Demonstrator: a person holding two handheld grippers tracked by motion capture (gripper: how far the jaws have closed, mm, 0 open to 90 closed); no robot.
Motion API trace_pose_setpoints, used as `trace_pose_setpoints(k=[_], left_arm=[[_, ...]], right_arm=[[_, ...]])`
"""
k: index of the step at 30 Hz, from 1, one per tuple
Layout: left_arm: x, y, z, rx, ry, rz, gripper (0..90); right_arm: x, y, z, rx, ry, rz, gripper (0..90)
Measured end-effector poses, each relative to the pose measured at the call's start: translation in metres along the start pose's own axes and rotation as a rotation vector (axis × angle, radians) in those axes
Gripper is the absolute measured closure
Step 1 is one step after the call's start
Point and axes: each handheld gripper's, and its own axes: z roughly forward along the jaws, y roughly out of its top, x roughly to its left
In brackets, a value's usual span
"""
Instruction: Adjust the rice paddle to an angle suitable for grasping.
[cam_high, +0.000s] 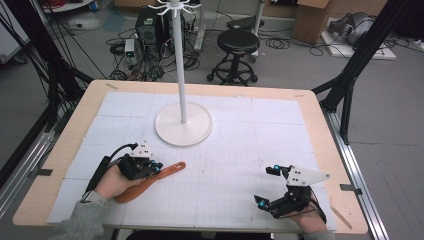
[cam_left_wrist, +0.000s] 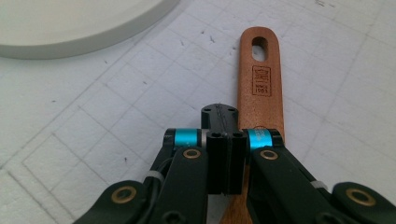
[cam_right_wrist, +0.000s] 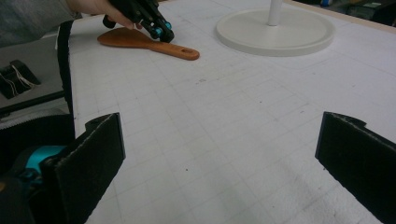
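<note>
At the lower left of the high view, the left tongs (cam_high: 156, 167) sat low over a wooden spatula (cam_high: 150, 181) lying flat on the tabletop (cam_high: 240, 145). Their jaws were pressed together beside the handle, gripping nothing, and the handle's slotted end pointed toward the middle. Above centre stood a white stand (cam_high: 183, 125) on its round base. At the lower right, the right tongs (cam_high: 267, 186) were spread wide and empty over the bare grid.
</note>
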Motion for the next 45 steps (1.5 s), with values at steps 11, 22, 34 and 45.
trace_pose_setpoints(k=[11,22,34,45], left_arm=[[-0.010,-0.001,-0.002,0.011,-0.061,0.039,89.6],[-0.012,0.000,-0.004,-0.004,-0.081,0.061,86.5],[-0.015,0.004,-0.021,-0.134,-0.149,0.047,65.2],[-0.025,0.010,-0.026,-0.131,-0.242,0.153,35.9]], right_arm=[[0.000,0.001,-0.001,-0.007,-0.004,-0.010,0.0],[0.000,0.000,-0.002,-0.004,-0.002,-0.003,0.0],[-0.001,0.000,-0.003,-0.007,-0.002,-0.002,0.0],[-0.001,-0.001,-0.003,-0.007,-0.001,0.000,0.0]])
